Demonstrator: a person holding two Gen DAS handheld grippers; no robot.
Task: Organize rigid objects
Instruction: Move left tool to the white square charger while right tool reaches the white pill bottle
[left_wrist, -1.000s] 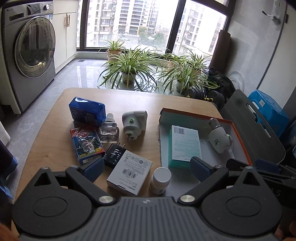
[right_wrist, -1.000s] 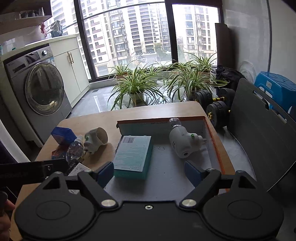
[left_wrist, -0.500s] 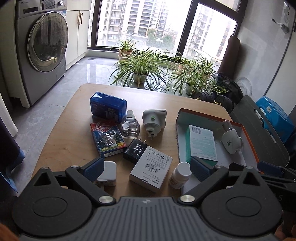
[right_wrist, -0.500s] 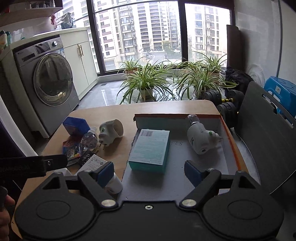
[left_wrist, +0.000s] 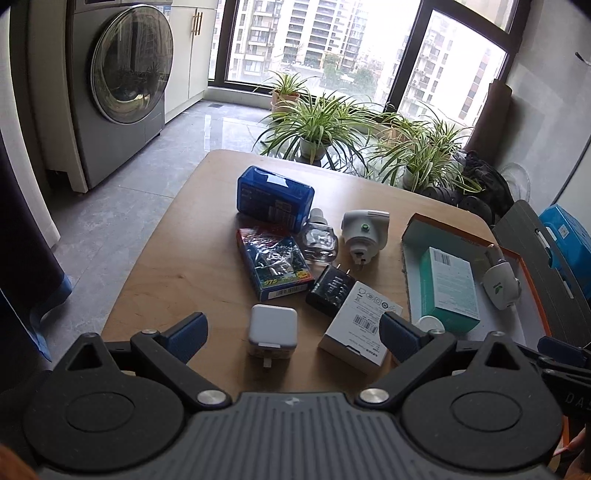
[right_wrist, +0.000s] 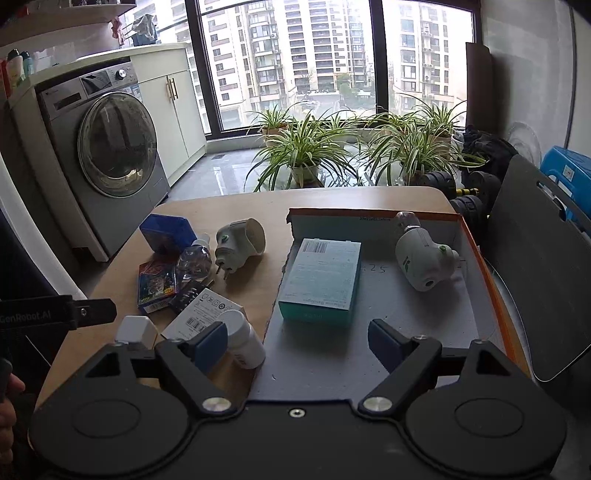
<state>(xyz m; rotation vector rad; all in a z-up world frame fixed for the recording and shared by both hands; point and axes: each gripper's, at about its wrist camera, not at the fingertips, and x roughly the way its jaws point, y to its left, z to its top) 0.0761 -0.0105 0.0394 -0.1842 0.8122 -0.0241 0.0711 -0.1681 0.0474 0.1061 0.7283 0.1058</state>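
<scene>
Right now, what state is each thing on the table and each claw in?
Left claw: open, empty.
Right claw: open, empty.
Orange-rimmed tray: holds two items.
Teal box: flat in tray.
White plug-in device: on its side in tray.
White pill bottle: lying on table.
White charger: on table, outside tray.

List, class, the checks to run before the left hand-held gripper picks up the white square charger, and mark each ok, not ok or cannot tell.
1. Left hand-held gripper open and empty: ok.
2. White square charger between its fingers' line: ok.
3. Charger apart from the white barcoded carton: ok.
4. Free floor in the orange-rimmed cardboard tray: ok.
5. Right hand-held gripper open, over the tray: ok.
6. Charger's weight: cannot tell.
</scene>
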